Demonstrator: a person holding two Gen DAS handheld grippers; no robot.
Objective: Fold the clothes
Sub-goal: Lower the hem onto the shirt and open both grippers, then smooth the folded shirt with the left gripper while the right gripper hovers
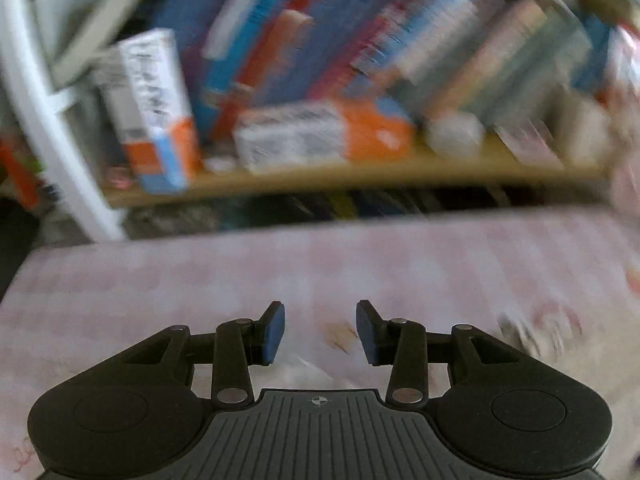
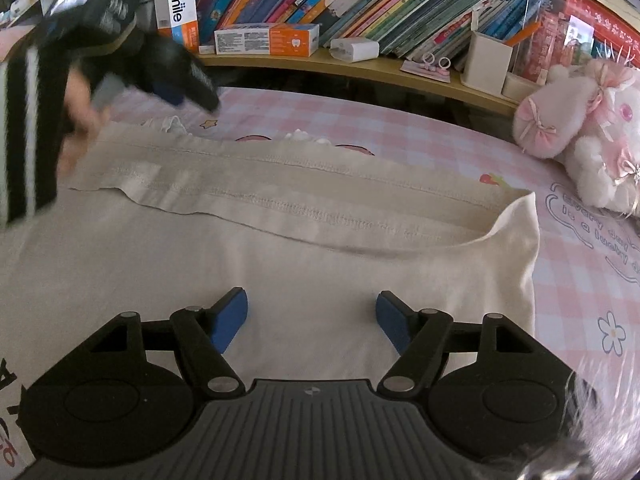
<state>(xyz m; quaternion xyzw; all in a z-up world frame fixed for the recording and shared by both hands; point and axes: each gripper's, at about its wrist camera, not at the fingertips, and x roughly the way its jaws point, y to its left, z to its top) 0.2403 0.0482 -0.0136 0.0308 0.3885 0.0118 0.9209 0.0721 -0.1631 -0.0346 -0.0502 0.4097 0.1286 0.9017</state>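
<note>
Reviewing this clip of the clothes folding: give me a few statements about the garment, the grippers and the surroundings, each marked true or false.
1. The cream garment lies on the pink checked sheet. True.
2. The right gripper is clamped on the garment. False: its jaws stand open above the cloth, with nothing pinched.
3. A pink plush toy sits at the right. True.
4. The left gripper holds a sleeve. False: nothing is between its fingers.
5. The shelf is bare. False: books and boxes fill it.

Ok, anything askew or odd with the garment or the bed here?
The cream garment lies mostly flat, but its far right corner is bunched and stands up. The books on the shelf lean heavily. The left wrist view is too blurred to judge.
</note>
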